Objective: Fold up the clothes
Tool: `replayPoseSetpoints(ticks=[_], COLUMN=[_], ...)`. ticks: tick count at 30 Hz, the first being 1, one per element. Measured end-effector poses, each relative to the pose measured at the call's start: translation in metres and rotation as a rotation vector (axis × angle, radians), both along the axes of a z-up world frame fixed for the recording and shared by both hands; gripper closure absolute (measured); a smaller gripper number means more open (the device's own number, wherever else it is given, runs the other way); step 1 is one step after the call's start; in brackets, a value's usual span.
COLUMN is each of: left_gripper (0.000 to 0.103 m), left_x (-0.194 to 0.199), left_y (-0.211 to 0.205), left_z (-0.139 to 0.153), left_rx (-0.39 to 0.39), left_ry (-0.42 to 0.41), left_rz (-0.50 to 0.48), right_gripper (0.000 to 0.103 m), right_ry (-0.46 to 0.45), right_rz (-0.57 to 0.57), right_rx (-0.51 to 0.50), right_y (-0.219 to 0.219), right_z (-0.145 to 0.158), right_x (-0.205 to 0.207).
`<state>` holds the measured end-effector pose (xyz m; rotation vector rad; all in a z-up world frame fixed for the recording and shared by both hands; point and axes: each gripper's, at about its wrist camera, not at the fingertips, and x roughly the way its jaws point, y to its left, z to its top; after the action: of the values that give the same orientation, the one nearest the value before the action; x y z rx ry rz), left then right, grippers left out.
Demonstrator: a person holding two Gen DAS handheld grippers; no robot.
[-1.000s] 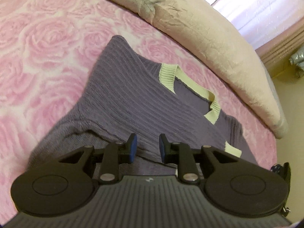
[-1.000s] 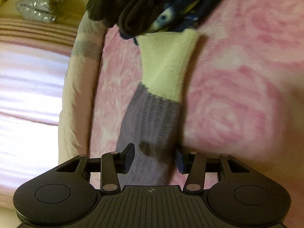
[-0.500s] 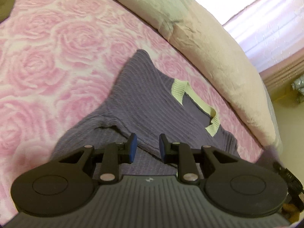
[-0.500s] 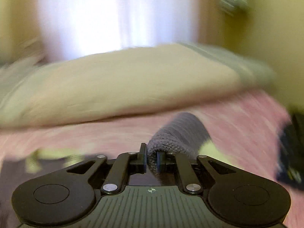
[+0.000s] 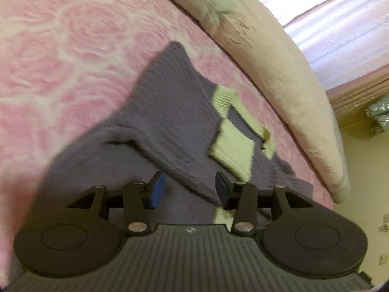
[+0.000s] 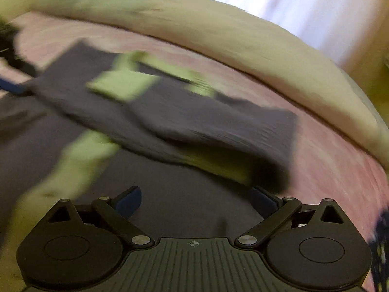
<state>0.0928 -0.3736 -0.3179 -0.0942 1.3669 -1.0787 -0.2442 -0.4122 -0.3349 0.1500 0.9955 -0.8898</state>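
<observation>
One purple knit sweater [image 5: 170, 121] with pale green trim lies flat on the bed's pink rose-patterned blanket [image 5: 60, 48], just short of the long cream pillow [image 5: 267, 60] at the far edge. One sleeve is folded in across the chest so that its pale green cuff [image 5: 231, 146] rests near the neckline; this placement narrows the garment, which I judge to be the sleeve stage of the fold. A second pale green cuff [image 6: 80, 160] shows nearer the camera in the blurred right wrist view.

The left claw [image 5: 187, 189] hangs over the sweater's lower body. Its jaws have just been opening and stand apart, pressing on nothing. The right claw [image 6: 197, 202] has likewise just been opening and is spread to its widest over the knit, nothing between its pads, consistent with a sleeve set down.

Count: one sweater, two cuffs visible, one pillow, two claws. Dark clothing [image 6: 381, 243] shows at the right edge; its number cannot be told.
</observation>
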Motion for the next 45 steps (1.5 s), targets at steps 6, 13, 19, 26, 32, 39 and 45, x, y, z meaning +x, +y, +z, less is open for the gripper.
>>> replayPoseSetpoints(ticks=[6, 13, 19, 26, 32, 39, 45], left_gripper=[0.046, 0.089, 0.099, 0.099, 0.099, 0.099, 0.092], left_x=[-0.019, -0.033, -0.028, 0.001, -0.008, -0.006, -0.004], left_y=[-0.059, -0.090, -0.064, -0.045, -0.030, -0.031, -0.034], left_z=[-0.021, -0.048, 0.021, -0.011, -0.006, -0.026, -0.034], left_rx=[-0.032, -0.036, -0.323, -0.097, -0.180, -0.074, 0.017], left_ry=[0.071, 0.110, -0.138, -0.286, -0.348, -0.381, -0.412], left_rz=[0.001, 0.070, -0.006, -0.145, -0.115, -0.185, -0.214], right_gripper=[0.004, 0.004, 0.030, 0.030, 0.030, 0.030, 0.029], right_ry=[-0.060, -0.099, -0.072, 0.025, 0.045, 0.044, 0.017], right_rz=[-0.203, -0.259, -0.276, -0.154, -0.126, -0.096, -0.099], right_rx=[0.020, -0.015, -0.064, -0.096, -0.092, 0.009, 0.056], right_y=[-0.051, -0.054, -0.073, -0.082, -0.077, -0.082, -0.085], right_z=[0.006, 0.005, -0.005, -0.023, -0.023, -0.019, -0.016], right_x=[-0.067, -0.072, -0.063, -0.052, -0.057, -0.060, -0.067])
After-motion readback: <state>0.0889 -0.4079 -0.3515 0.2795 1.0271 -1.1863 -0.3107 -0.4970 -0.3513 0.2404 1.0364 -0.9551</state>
